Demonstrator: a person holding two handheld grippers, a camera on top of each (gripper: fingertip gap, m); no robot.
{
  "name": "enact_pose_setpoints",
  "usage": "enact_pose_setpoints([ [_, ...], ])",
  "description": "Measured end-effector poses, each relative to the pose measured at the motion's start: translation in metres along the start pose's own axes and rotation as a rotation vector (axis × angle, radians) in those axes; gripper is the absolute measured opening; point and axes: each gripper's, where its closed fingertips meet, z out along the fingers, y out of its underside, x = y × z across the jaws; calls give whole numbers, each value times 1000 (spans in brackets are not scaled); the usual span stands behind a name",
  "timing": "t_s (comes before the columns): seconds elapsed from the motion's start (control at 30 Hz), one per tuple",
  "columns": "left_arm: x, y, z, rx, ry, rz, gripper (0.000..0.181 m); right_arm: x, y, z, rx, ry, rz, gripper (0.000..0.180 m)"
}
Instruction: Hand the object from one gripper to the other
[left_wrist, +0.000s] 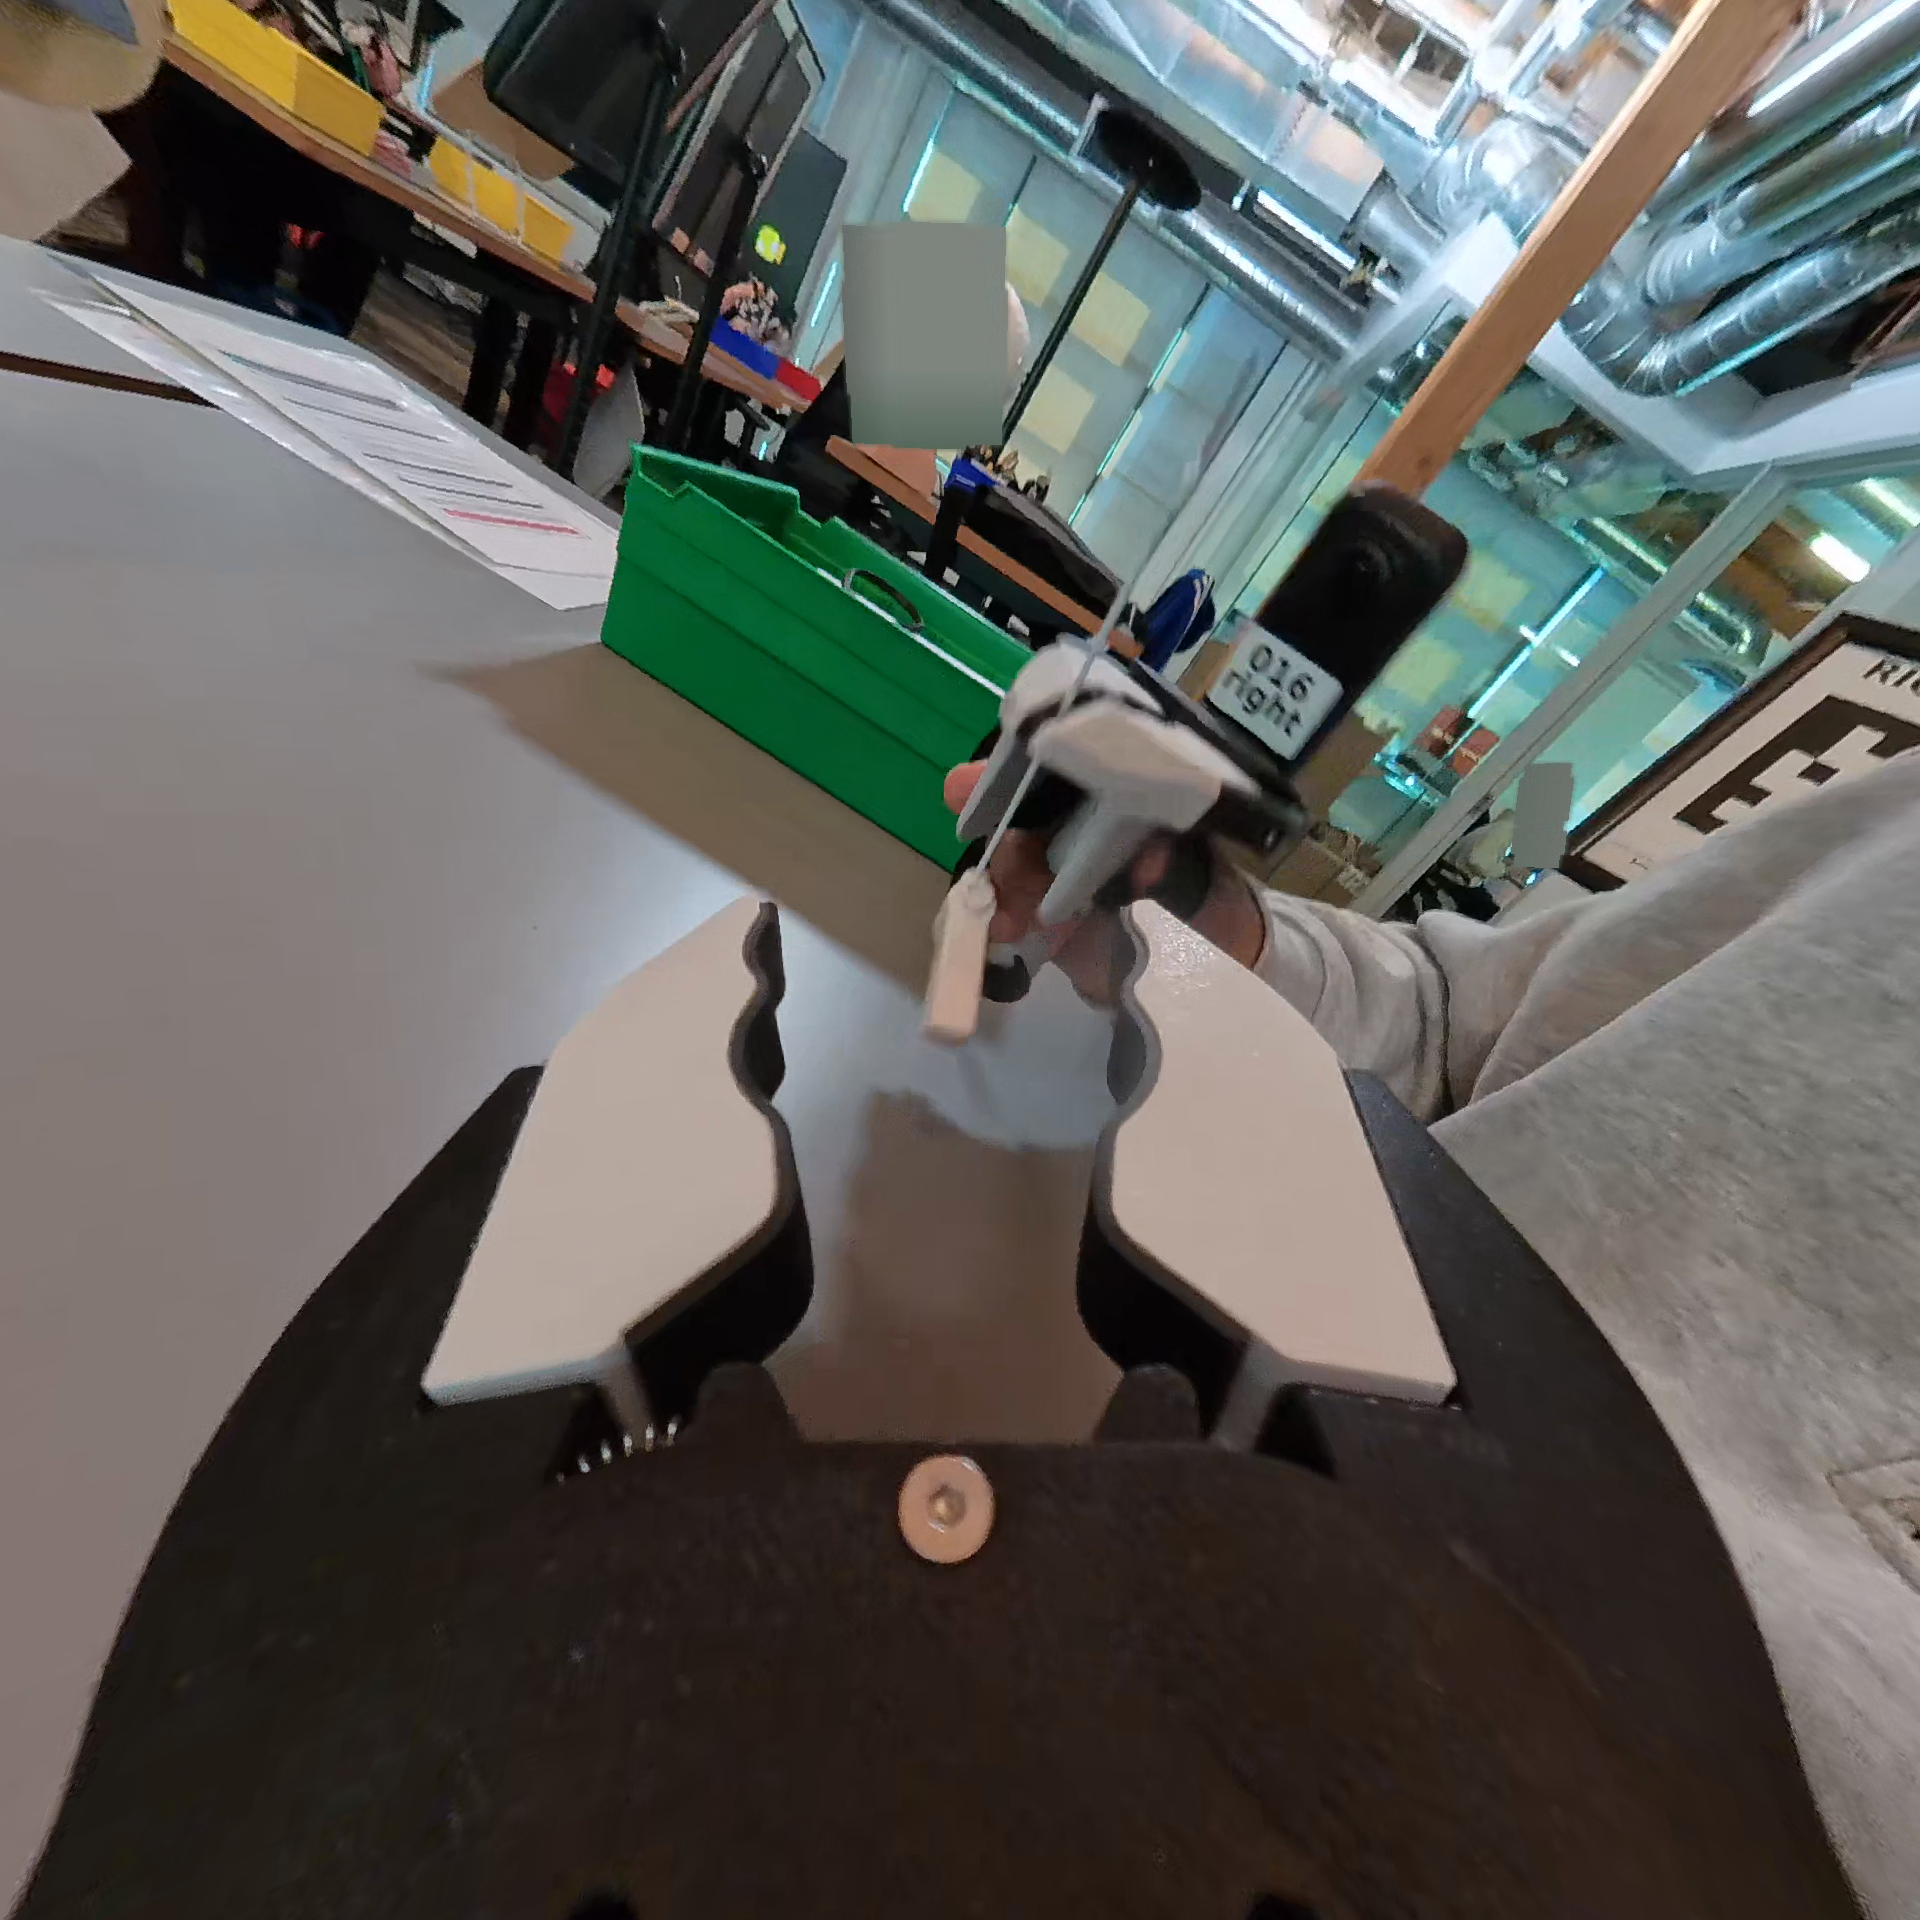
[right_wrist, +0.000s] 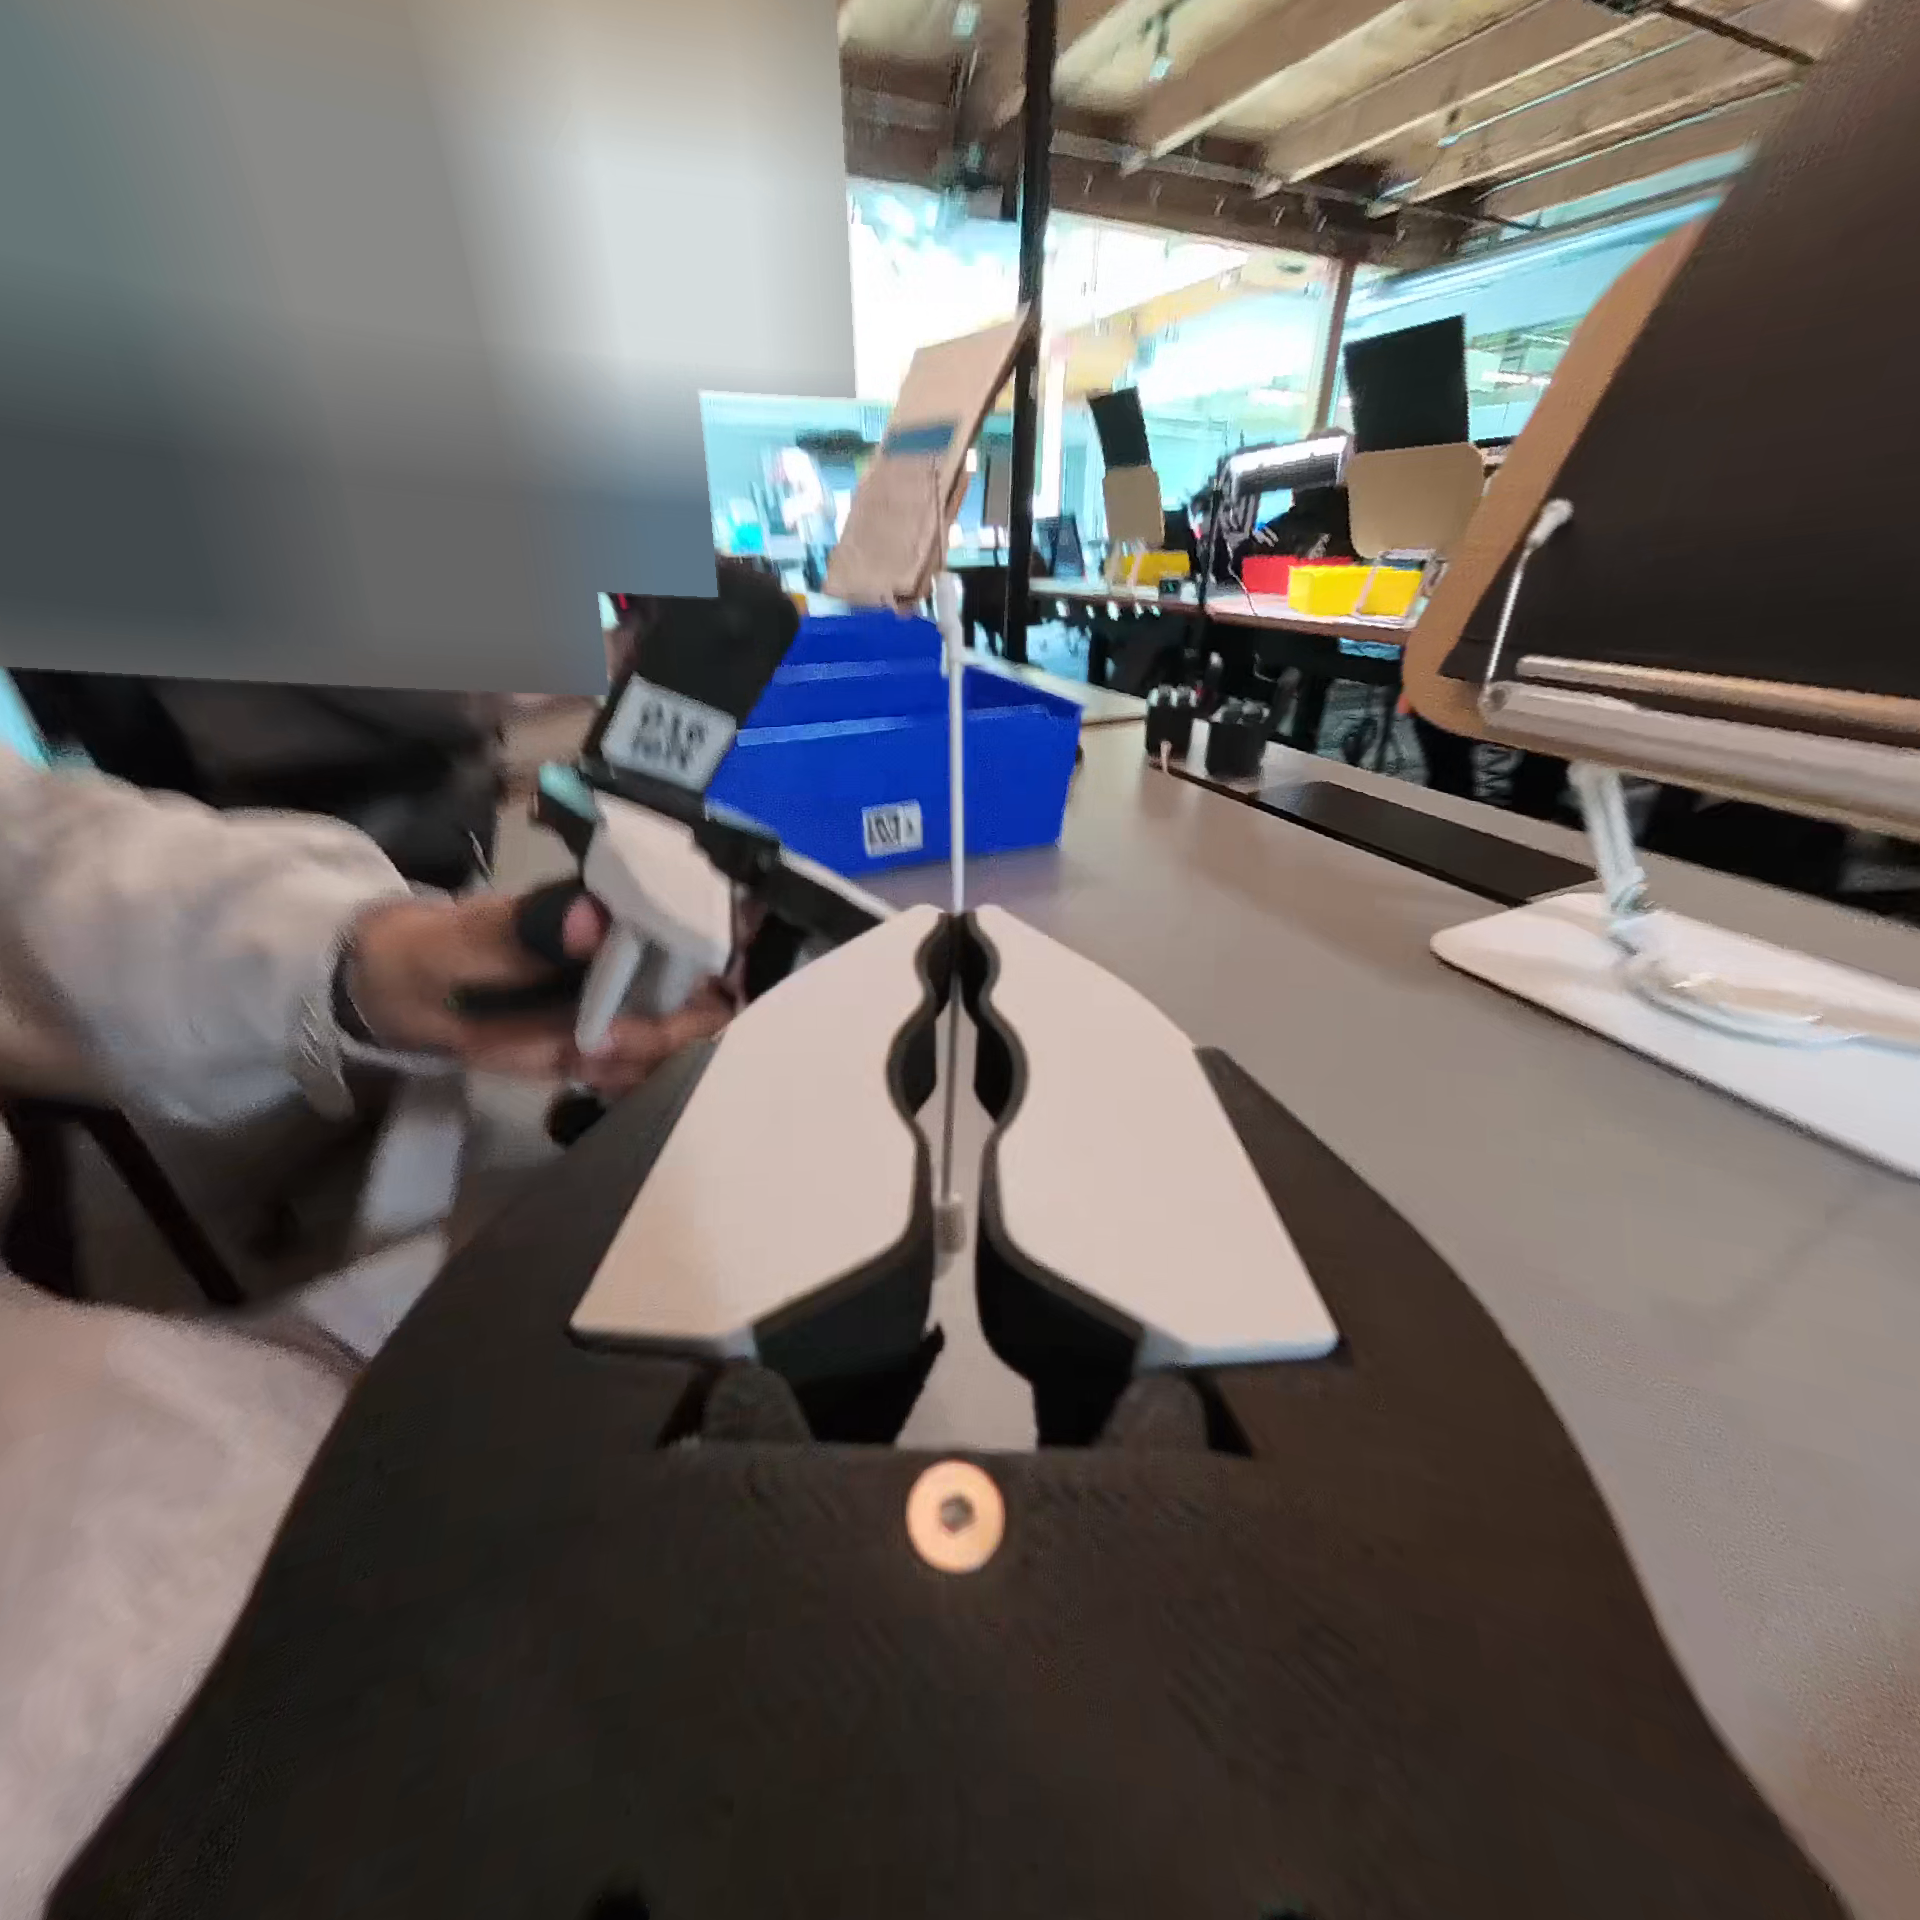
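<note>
While nothing is held between its parted jaws, the left gripper (left_wrist: 940, 1049) is aimed at the thin white stick (left_wrist: 1003, 821) at about one o'clock in the left wrist view. That stick (right_wrist: 954, 790) is clamped by the right gripper (right_wrist: 954, 925), jaws together, pointing toward twelve o'clock. Judged so, the handover is not yet made; approach, grasp and release are left.

Grey table (left_wrist: 260, 779), exposed ceiling ducts (left_wrist: 1662, 239)
</note>
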Motion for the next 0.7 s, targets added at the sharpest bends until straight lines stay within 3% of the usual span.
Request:
enact_pose_setpoints([
  [0.1, 1, 12, 5, -60, 0, 29, 58, 11, -9, -8, 93, 3, 170, 1],
  [0.33, 13, 37, 21, -153, 21, 86, 46, 9, -11, -3, 135, 103, 273, 1],
  [0.47, 12, 35, 21, -143, -3, 121, 39, -2, -12, 3, 161, 55, 353, 1],
  [0.7, 11, 34, 21, -120, 20, 52, 47, -13, -18, 4, 213, -37, 421, 1],
])
